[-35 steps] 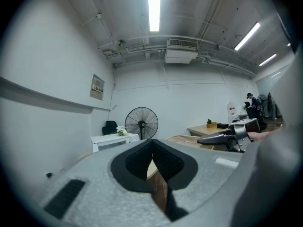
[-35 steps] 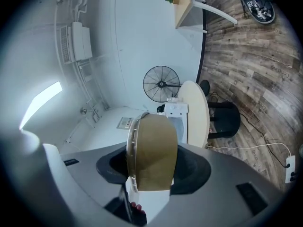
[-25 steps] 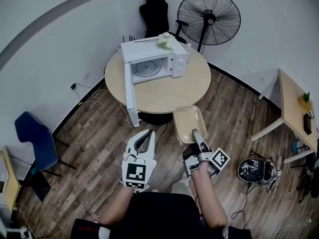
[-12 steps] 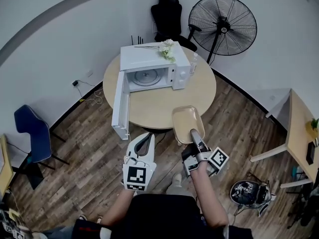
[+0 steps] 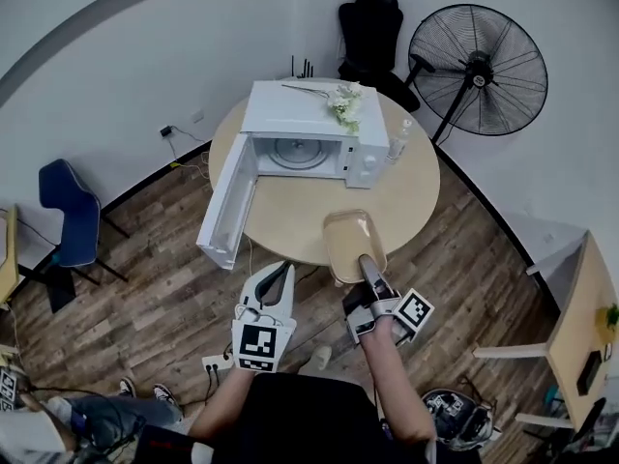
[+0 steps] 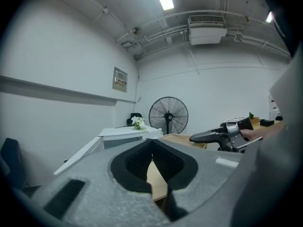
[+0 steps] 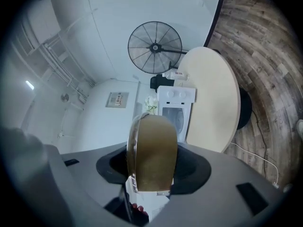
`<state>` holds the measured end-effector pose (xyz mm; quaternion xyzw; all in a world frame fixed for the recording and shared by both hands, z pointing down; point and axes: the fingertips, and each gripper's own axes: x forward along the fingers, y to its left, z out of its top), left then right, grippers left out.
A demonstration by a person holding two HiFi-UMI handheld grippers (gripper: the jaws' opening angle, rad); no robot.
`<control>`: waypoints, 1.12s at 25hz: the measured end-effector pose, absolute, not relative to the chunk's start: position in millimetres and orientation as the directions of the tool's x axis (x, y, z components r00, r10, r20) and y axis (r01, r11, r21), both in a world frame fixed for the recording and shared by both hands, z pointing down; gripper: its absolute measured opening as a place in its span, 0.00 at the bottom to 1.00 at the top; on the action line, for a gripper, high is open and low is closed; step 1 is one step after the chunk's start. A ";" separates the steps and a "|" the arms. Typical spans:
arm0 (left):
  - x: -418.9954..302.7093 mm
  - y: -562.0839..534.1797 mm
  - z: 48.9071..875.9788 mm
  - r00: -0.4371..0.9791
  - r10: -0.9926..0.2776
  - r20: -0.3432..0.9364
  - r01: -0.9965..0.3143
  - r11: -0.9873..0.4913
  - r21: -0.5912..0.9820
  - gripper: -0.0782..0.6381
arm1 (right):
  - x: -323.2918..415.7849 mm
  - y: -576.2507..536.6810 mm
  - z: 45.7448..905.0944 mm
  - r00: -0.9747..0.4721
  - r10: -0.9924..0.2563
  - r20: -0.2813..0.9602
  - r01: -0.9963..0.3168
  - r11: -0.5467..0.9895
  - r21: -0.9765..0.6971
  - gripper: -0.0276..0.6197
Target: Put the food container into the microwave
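On the round desk [image 5: 411, 196] stands the microwave [image 5: 308, 114], with its door [image 5: 227, 206] swung wide open to the left and flowers [image 5: 345, 104] on its top. Well in front of the microwave, over the desk's near edge, the tan container [image 5: 352, 242] hangs roughly level in the right gripper [image 5: 368, 262]. That gripper's fingers are clamped on the container's near rim, and the container is well apart from the open cavity. Farther from the microwave, off the desk, the left gripper [image 5: 286, 269] holds nothing, its fingers together at the tips. Behind the microwave, to the right, stands a fan [image 5: 479, 71].
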<state>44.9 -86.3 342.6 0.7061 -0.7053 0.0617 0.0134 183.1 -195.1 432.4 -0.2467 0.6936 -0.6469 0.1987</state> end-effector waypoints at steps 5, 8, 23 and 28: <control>38.5 -89.0 357.5 -0.086 -0.986 0.145 -0.995 0.079 -0.053 0.13 | 160.9 -209.9 455.0 -0.856 -0.510 0.088 -0.113 0.019 -0.993 0.36; 29.1 -88.2 364.0 -0.122 -0.978 0.168 -0.992 0.113 -0.061 0.13 | 143.7 -211.4 467.0 -0.877 -0.468 0.106 -0.121 0.002 -0.993 0.36; -14.9 -134.0 419.9 -0.023 -0.966 0.257 -1.000 0.021 -0.011 0.13 | 87.4 -240.0 517.9 -0.868 -0.469 0.161 -0.150 -0.063 -0.987 0.36; -34.2 -149.9 449.4 0.013 -0.952 0.307 -0.999 -0.002 0.034 0.13 | 65.6 -258.2 538.2 -0.859 -0.484 0.170 -0.146 -0.087 -0.986 0.36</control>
